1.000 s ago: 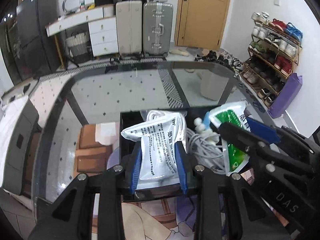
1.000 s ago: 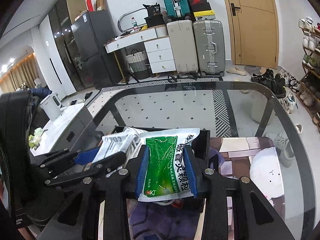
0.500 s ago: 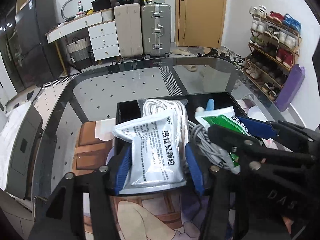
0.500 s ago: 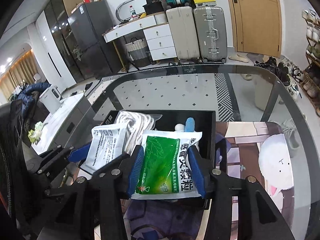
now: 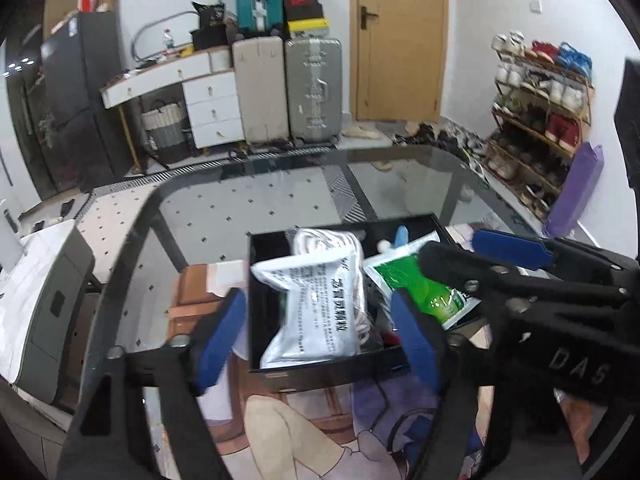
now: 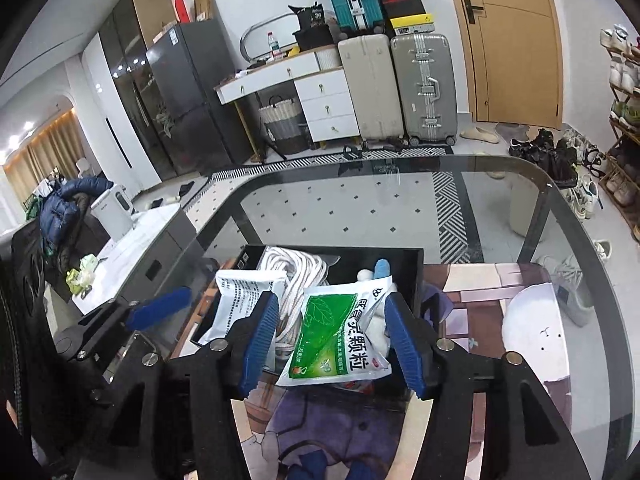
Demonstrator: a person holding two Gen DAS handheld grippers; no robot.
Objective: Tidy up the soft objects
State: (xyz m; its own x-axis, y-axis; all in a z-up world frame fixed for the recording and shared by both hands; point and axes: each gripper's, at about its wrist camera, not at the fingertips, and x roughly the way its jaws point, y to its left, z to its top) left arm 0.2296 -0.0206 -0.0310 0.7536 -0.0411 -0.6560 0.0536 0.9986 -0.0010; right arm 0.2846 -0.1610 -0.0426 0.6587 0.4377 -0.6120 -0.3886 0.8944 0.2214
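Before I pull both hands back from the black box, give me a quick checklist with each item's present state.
1. Left tongs clear of the white packet: ok; jaws have just been opening, pads off its sides.
2. Right tongs clear of the green packet: ok; jaws have just been opening.
3. White packet inside the black box: ok.
4. Green packet fully inside: not ok; its near end overhangs the box's front wall.
5. White rope free of both tongs: cannot tell.
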